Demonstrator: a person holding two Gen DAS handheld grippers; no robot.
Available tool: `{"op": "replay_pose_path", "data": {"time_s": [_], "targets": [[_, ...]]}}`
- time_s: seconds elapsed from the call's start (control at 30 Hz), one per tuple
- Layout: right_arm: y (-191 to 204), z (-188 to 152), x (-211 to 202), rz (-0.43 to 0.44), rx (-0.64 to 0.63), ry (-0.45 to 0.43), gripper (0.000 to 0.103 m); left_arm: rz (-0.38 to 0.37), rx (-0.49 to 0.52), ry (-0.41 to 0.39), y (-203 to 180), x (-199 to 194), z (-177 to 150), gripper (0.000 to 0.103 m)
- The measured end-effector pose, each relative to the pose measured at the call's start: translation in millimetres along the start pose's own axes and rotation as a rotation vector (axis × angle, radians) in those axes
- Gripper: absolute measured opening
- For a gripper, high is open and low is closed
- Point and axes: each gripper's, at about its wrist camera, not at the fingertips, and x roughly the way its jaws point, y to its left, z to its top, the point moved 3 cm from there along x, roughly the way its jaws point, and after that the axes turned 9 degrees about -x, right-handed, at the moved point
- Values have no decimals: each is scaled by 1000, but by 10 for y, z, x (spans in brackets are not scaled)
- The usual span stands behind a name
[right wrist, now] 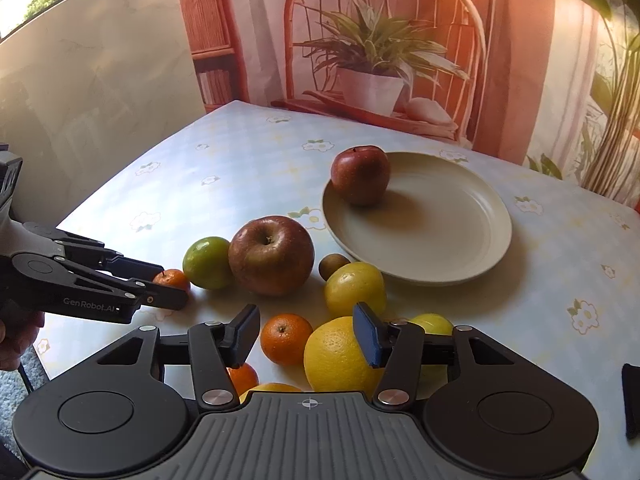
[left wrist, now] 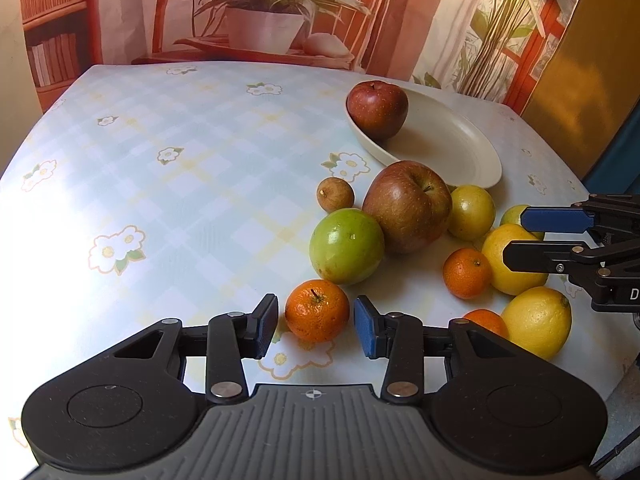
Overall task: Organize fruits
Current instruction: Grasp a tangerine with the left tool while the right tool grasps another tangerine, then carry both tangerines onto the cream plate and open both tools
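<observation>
Fingers (left wrist: pixel 265 326) of left gripper (left wrist: pixel 316 326) narrowly flank mandarin (left wrist: pixel 317 310), apparently untouched; two red apples, one on plate (left wrist: pixel 460 140).

I count two red apples: one on the plate (right wrist: pixel 472 256), the red apple on the plate (right wrist: pixel 361 175), and a bigger apple (right wrist: pixel 271 255) off it. One green apple (right wrist: pixel 206 263). Three mandarins: one (left wrist: pixel 317 311), a second (left wrist: pixel 466 273), a third (left wrist: pixel 486 322) half hidden. Two large lemons (left wrist: pixel 538 322) (left wrist: pixel 504 264). Two smaller yellow-green fruits (left wrist: pixel 471 212) (left wrist: pixel 514 214). One small brown fruit (left wrist: pixel 335 195). One plate.
</observation>
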Motion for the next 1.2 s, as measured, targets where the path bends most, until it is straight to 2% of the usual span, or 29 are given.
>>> {"op": "replay_pose_path", "data": {"time_s": [0.2, 0.4, 0.6, 0.77, 1.0, 1.2], "targets": [[15, 52, 76, 29, -57, 27, 46, 15, 28, -31, 10, -85, -19, 36], [102, 118, 203, 65, -154, 83, 44, 17, 14, -62, 27, -187, 25, 36], [219, 172, 413, 121, -280, 195, 40, 5, 1, -85, 27, -242, 47, 36], [281, 221, 610, 132, -364, 292, 36, 6, -13, -83, 56, -223, 37, 36], [299, 238, 767, 127, -408, 386, 36, 9, -23, -81, 57, -207, 54, 36], [301, 218, 759, 128, -406, 384, 34, 8, -23, -81, 57, -206, 55, 36]]}}
